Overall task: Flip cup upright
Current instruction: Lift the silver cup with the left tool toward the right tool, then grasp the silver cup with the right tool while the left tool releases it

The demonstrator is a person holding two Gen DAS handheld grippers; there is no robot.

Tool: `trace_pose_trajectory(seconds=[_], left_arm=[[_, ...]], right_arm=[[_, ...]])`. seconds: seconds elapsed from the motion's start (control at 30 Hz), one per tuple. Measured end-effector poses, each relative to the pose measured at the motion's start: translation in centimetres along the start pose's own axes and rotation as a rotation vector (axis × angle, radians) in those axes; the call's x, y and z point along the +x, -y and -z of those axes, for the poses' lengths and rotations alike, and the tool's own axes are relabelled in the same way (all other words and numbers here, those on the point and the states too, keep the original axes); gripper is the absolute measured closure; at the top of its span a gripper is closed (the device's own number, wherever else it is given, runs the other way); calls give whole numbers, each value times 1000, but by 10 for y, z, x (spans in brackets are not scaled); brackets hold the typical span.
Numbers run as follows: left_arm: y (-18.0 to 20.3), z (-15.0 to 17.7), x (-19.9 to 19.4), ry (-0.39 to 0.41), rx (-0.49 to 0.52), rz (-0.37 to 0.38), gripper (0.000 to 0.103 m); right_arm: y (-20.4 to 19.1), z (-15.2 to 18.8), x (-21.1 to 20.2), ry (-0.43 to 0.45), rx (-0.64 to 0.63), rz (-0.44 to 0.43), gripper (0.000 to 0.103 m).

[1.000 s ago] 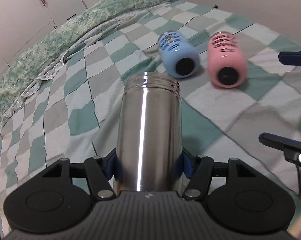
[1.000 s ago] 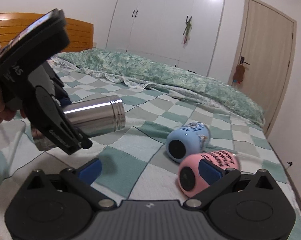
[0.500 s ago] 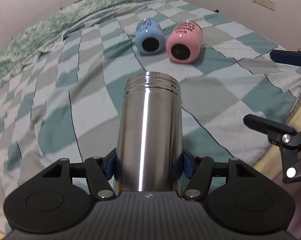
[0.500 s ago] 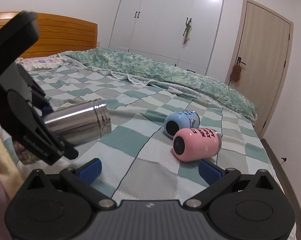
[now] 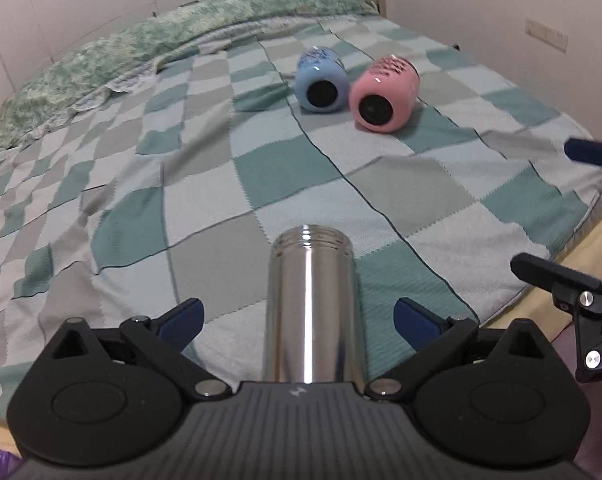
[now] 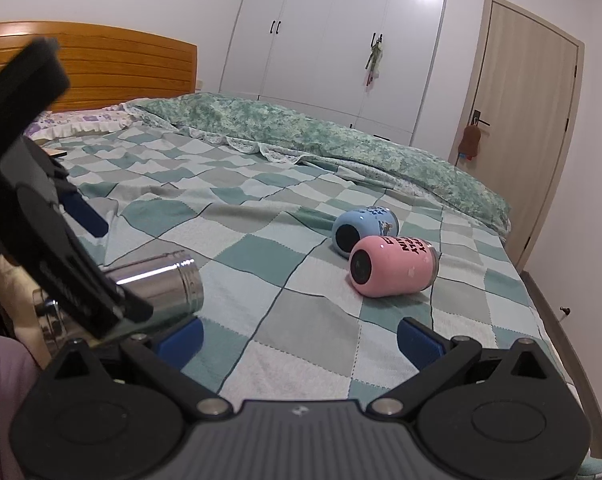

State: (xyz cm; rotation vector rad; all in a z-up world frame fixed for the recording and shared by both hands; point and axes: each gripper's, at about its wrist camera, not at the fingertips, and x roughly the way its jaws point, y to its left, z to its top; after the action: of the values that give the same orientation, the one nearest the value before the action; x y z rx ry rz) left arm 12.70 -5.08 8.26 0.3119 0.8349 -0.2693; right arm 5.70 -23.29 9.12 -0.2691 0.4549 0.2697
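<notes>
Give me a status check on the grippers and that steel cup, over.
Left gripper open, astride the steel cup but not touching it. Right gripper open, empty. Pink cup and blue cup on their sides on the bed, farther off.

Checked teal-grey blanket (image 6: 301, 280) covers bed; green floral quilt (image 6: 341, 140) bunched at 12 o'clock, wooden headboard (image 6: 101, 64) 10 o'clock, white wardrobe (image 6: 341, 40) 12, door (image 6: 529, 128) 2.
</notes>
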Motion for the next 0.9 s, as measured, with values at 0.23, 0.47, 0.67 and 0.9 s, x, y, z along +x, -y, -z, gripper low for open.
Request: trace_pose_trajectory(seconds=[0.23, 0.47, 0.67, 0.9], left_arm=[[-30, 16, -18, 51, -51, 4, 0], [-68, 39, -35, 148, -96, -2, 0], [-106, 65, -36, 172, -149, -15, 0], [-136, 84, -25, 172, -185, -8, 0]], right_arm=[[-17, -7, -7, -10, -2, -5, 0], [-46, -23, 0, -42, 31, -35, 0], [-78, -39, 22, -125, 120, -49, 0], [-101, -58, 63, -253, 236, -110, 0]])
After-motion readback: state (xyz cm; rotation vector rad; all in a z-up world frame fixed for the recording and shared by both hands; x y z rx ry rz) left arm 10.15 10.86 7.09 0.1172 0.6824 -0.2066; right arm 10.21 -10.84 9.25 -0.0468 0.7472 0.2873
